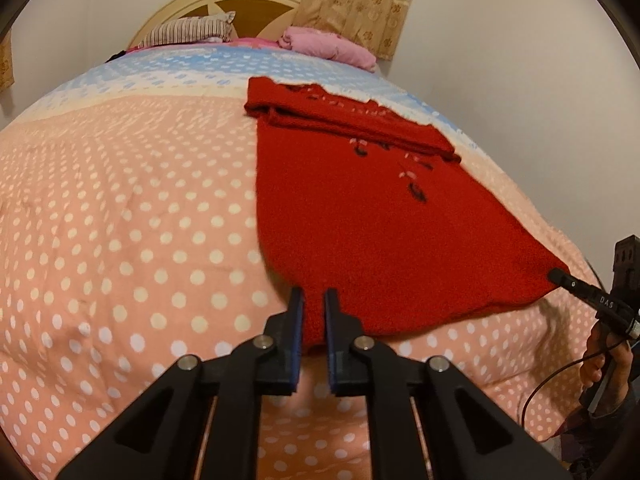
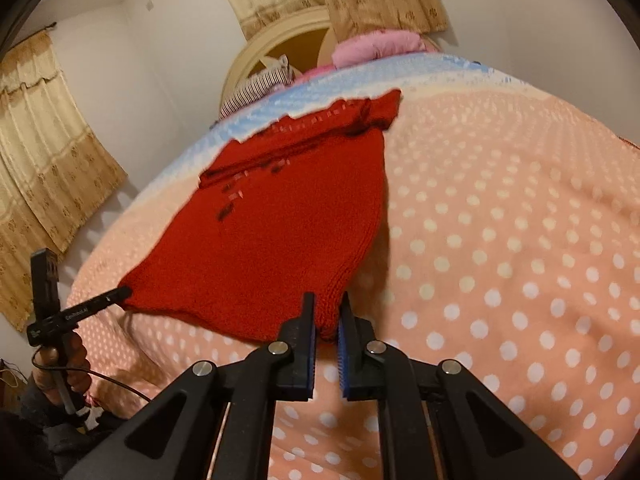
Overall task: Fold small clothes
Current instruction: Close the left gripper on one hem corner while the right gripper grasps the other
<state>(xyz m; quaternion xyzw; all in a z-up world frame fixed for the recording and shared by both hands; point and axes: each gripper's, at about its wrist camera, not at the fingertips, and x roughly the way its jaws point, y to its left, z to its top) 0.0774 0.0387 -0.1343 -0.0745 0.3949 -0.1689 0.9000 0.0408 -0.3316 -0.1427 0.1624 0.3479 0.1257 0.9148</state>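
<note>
A red knitted sweater (image 1: 360, 220) lies flat on the bed with its sleeves folded across the far end. In the left wrist view my left gripper (image 1: 313, 296) is shut on the hem's near left corner, red fabric pinched between the blue pads. My right gripper (image 1: 558, 276) shows at the right edge, its tip on the hem's other corner. In the right wrist view the sweater (image 2: 272, 240) spreads away from my right gripper (image 2: 327, 300), which is shut on the near hem corner. My left gripper (image 2: 122, 293) bites the far left corner there.
A pink bedspread with white dots (image 1: 120, 220) covers the bed, with a blue band at the far end. A striped pillow (image 1: 188, 30) and a folded pink blanket (image 1: 324, 46) lie by the headboard. A hand (image 2: 72, 364) holds the left gripper's handle. Curtains (image 2: 44, 152) hang beside the bed.
</note>
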